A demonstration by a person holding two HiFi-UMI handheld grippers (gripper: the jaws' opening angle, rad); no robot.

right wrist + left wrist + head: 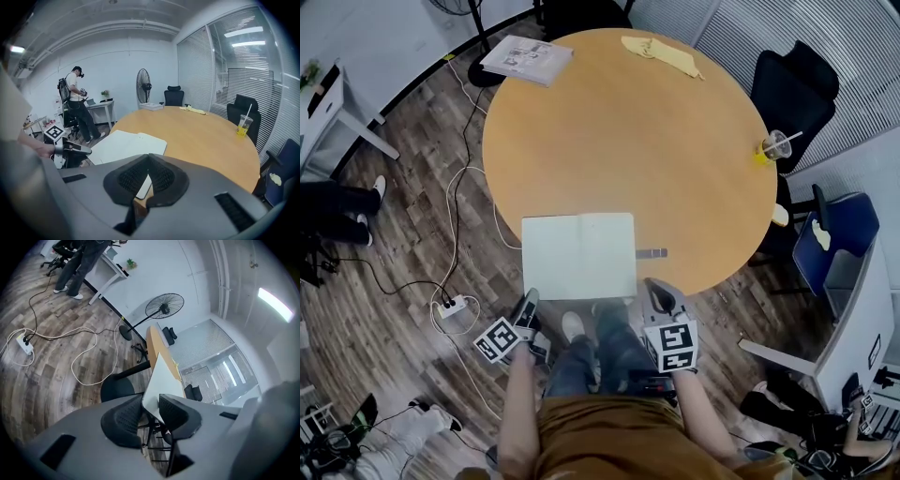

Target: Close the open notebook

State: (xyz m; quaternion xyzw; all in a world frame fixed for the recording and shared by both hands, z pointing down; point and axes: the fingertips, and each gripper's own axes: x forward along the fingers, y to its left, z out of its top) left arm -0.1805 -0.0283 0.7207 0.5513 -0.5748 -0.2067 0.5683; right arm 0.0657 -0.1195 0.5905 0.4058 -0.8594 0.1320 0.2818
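The white notebook (578,255) lies open and flat at the near edge of the round wooden table (675,169). My left gripper (528,302) is at its near left corner. In the left gripper view the gripper (151,401) is rolled sideways, and the corner of the white page (161,376) sits between the jaws with a gap still showing beside it. My right gripper (656,291) hovers at the table edge, just right of the notebook's near right corner. Its jaws (149,161) meet at the tips, with the notebook (124,145) lying beyond them.
A small grey item (652,253) lies right of the notebook. Far across the table are a stack of booklets (527,58), a yellow cloth (661,52) and a cup of yellow drink (775,147). Chairs (792,89) stand at the right; a power strip (453,306) and cables lie on the floor.
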